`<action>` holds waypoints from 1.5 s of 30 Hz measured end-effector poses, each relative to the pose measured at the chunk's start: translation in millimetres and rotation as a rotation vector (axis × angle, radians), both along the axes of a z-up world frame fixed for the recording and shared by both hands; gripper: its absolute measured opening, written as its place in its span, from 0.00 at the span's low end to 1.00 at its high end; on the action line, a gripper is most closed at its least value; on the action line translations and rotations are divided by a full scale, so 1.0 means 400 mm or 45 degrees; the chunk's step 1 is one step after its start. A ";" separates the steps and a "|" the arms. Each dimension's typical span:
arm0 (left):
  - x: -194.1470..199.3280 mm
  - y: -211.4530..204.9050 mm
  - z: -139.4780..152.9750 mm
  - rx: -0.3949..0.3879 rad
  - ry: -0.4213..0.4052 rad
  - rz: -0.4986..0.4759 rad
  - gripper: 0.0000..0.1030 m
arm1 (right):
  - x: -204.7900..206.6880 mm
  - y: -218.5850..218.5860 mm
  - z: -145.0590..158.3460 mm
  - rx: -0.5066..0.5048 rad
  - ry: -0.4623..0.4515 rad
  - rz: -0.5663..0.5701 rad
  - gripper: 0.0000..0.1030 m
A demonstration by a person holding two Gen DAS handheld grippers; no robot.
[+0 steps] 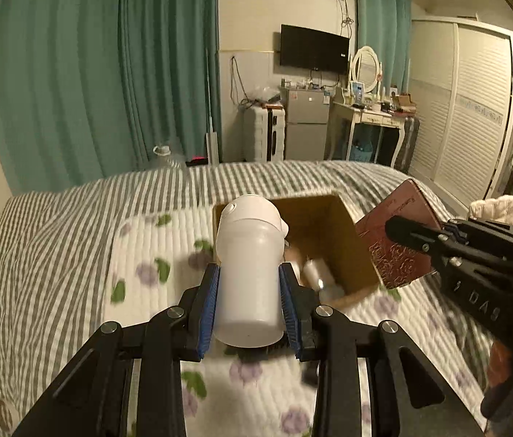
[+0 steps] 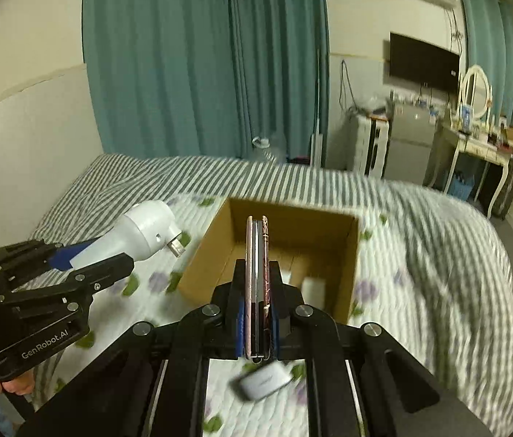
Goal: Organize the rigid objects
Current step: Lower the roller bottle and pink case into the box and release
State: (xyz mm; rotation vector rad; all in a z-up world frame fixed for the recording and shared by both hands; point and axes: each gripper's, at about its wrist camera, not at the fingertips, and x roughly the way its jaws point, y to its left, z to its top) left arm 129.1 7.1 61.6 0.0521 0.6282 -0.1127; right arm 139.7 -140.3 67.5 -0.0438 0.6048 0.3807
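While the left gripper (image 1: 249, 306) clamps its blue pads on a white plastic device (image 1: 251, 255), the thing sits lifted above the bed, just left of the cardboard box (image 1: 344, 225). Smooth cylindrical body, rounded domed head with a small hole and a short metal nozzle at one side; matte, no label readable. In the right wrist view it (image 2: 140, 233) shows tilted, head toward the box (image 2: 205, 251).

Right gripper (image 2: 256, 313) is closed tight on a thin flat phone-like slab in a case (image 2: 256, 266), held on edge: pink rim one side, dark red patterned cover the other, glossy dark strip between. From the left wrist view the case (image 1: 394, 240) is a red-brown embossed floral cover with faint script, unreadable; it hangs over the box's right rim.

Box is open-topped, plain brown corrugated, holds a few white objects (image 1: 314, 273), blurred. It rests on a white quilted mat with purple and green print (image 1: 154, 255) near the bed's middle, over a grey-white striped sheet (image 1: 38, 240). Small silver-white flat item (image 2: 263, 382) lies on the mat below the right gripper, blurred. The left gripper's side reads "GenRobot.AI"; the right gripper's body shows "DAS".
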 end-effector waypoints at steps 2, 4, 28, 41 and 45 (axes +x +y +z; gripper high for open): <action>0.045 -0.016 -0.002 0.012 -0.005 0.009 0.32 | 0.040 0.004 0.004 -0.017 -0.015 -0.006 0.09; 0.090 -0.033 -0.016 0.024 -0.002 0.008 0.32 | 0.082 0.006 -0.001 -0.043 -0.021 -0.012 0.09; 0.350 -0.107 -0.269 0.075 0.186 0.007 0.45 | 0.355 -0.090 -0.277 0.004 0.148 -0.045 0.09; 0.215 -0.010 -0.186 0.032 0.141 0.098 0.51 | 0.370 -0.023 -0.313 -0.042 0.262 -0.014 0.09; 0.195 0.015 -0.195 0.016 0.153 0.110 0.51 | 0.373 -0.019 -0.356 -0.041 0.295 -0.043 0.09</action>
